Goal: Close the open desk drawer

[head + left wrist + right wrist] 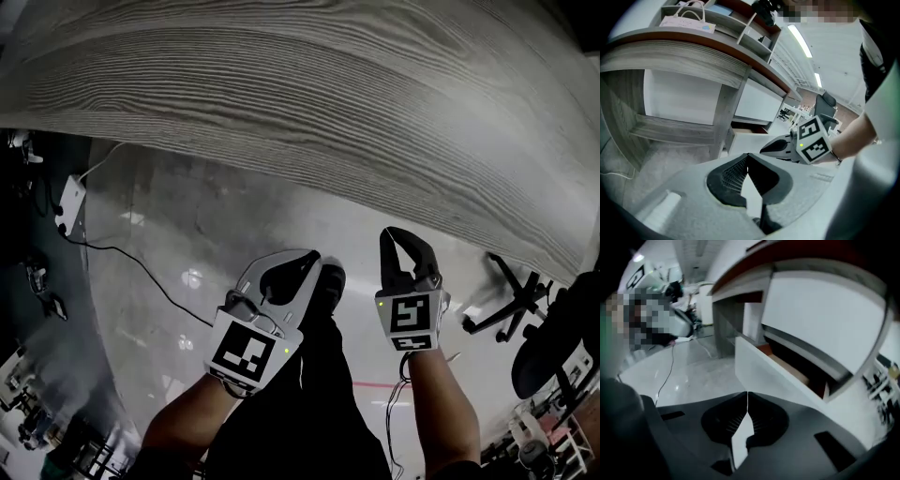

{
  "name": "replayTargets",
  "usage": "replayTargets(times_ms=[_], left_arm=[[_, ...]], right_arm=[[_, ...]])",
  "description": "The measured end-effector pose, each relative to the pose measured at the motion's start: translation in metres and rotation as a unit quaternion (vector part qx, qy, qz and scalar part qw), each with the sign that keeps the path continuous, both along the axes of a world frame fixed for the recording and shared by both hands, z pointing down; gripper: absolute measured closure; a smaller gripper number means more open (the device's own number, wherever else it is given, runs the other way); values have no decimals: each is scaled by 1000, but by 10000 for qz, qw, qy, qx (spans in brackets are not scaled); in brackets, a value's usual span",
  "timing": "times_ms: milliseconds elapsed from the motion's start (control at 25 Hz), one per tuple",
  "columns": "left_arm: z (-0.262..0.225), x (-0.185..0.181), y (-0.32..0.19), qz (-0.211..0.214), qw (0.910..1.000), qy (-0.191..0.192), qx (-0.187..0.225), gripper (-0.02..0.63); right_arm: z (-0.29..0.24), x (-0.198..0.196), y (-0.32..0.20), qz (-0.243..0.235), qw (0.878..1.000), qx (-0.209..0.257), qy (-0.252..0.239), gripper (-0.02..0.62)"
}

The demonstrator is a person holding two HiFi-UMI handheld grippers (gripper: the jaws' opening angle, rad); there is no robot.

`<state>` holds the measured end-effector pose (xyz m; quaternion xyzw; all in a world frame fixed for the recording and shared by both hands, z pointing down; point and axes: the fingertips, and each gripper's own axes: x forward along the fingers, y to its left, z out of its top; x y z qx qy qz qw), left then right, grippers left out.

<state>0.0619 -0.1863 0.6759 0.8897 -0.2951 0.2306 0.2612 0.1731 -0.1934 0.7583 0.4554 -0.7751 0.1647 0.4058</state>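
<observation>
- Right gripper [747, 399], jaws together and empty, is facing the open drawer [759, 366] front, seemingly readying a push.
- Left gripper [747, 159], likewise closed, is hanging below the desk [281, 84] edge.

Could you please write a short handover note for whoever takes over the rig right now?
Left gripper: jaws shut, empty, held low in front of the desk.
Right gripper: jaws shut, empty, pointing at the white front of the drawer; no contact is visible.
Drawer: open, pulled out under the desk, its brown inside showing.
Done: both grippers are near the drawer; no push yet.
Left: probably press the right gripper against the front and slide the drawer fully in.
</observation>
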Motion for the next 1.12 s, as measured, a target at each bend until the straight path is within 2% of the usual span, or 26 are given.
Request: replayTargets(times_ms=[80,200,360,720,1120], left_arm=[[4,1,-2,8,10000,-20,-33,598],[7,1,-5,-54,9999,25,-93,598],[13,4,-7,-3,9999,11,-121,598],[22,4,-17,-91,9998,48,-197,598],[22,-6,-23,-201,9996,54,-200,598]], right_arm=[[10,14,-9,719,9971,-77,-230,578],[16,19,-15,1132,9930,-68,-330,583],[15,22,-21,1238,9916,19,-366,583],[10,44,-72,1242,9915,339,-187,583],[11,47,-85,1573,9862,285,-427,583]])
